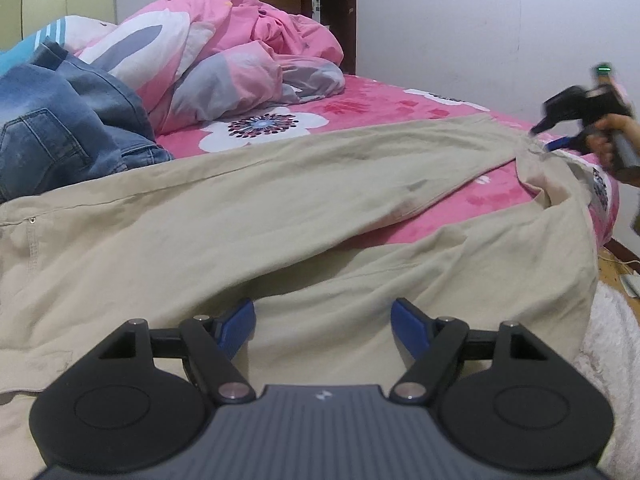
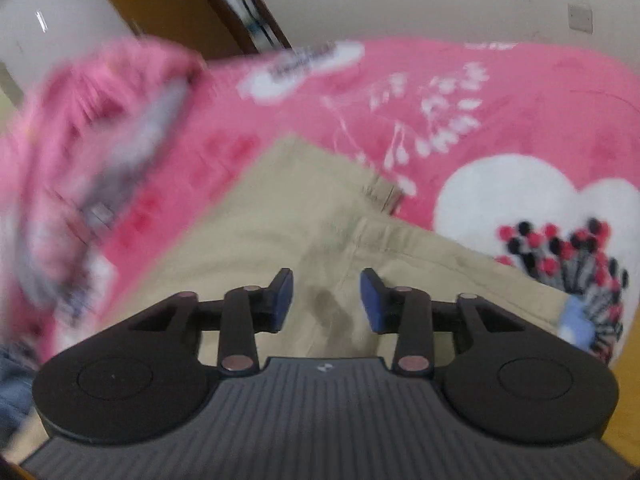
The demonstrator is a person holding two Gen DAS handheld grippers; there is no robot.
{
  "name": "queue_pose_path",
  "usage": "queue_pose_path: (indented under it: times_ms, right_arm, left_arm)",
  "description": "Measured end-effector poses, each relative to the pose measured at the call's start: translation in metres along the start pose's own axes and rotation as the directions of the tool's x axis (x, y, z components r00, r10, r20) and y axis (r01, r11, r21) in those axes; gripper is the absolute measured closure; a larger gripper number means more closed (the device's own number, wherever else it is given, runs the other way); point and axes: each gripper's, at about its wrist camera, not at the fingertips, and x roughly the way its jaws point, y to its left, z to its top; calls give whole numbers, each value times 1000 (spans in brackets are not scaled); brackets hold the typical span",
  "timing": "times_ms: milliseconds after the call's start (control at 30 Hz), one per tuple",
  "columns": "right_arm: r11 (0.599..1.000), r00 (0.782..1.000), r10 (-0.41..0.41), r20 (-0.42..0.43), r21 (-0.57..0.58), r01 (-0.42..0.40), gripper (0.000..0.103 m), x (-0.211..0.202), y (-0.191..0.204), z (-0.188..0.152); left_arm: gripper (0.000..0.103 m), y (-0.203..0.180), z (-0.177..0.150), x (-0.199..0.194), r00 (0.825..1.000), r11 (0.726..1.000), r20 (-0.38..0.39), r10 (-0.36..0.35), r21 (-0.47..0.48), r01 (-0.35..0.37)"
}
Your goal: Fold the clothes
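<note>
Beige trousers (image 1: 240, 208) lie spread across the pink flowered bed cover (image 1: 360, 108), one leg running to the far right corner, the other draped over the near edge. My left gripper (image 1: 323, 312) hovers just above the near leg, open, with only flat cloth below its blue pads. At the far right a hand holds my right gripper (image 1: 546, 138) by the trouser hem. In the right wrist view, which is blurred, the right gripper (image 2: 326, 284) stands open over the trousers (image 2: 280, 208) with nothing between its fingers.
Blue jeans (image 1: 60, 128) lie heaped at the left, with a bunched pink and grey duvet (image 1: 224, 40) behind them. The bed ends at the right above a wooden floor (image 1: 616, 268). A white fluffy fabric (image 1: 612, 340) sits at the near right.
</note>
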Motion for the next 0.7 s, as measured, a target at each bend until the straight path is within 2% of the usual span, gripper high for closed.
queue_pose_path:
  times_ms: [33, 133, 233, 333, 400, 433, 533, 567, 633, 700]
  right_arm:
    - [999, 998, 42, 45, 32, -43, 54, -16, -9, -3]
    - [988, 983, 61, 171, 132, -84, 50, -64, -45, -9]
    - [965, 987, 64, 149, 243, -99, 50, -84, -84, -20]
    - [944, 993, 81, 89, 314, -105, 50, -81, -107, -35]
    - [930, 993, 109, 56, 346, -121, 55, -72, -114, -45]
    - [922, 990, 133, 44, 361, -140, 63, -66, -115, -49]
    - [904, 980, 198, 21, 382, -191, 74, -52, -114, -59]
    - [913, 980, 198, 21, 360, -192, 76, -51, -110, -60]
    - [931, 985, 170, 20, 323, -167, 87, -43, -106, -59]
    - [919, 984, 175, 20, 354, -171, 96, -38, -112, -60]
  left_arm:
    - [26, 0, 0, 0, 1000, 1000, -1, 0, 0, 0]
    - [26, 0, 1, 0, 1000, 1000, -1, 1, -4, -1]
    - [26, 1, 0, -4, 1000, 1000, -2, 4, -16, -4]
    - [26, 4, -2, -14, 1000, 999, -4, 4, -40, -4]
    - [26, 8, -4, -25, 1000, 998, -1, -2, -57, 2]
    - [26, 10, -6, -32, 1000, 998, 3, -8, -63, 8]
    - [26, 15, -13, -53, 1000, 997, 10, -29, -73, 29]
    - [26, 16, -17, -60, 999, 996, 12, -38, -75, 38]
    - [26, 18, -24, -73, 998, 995, 16, -58, -83, 59]
    - [26, 18, -31, -81, 997, 992, 17, -81, -96, 82]
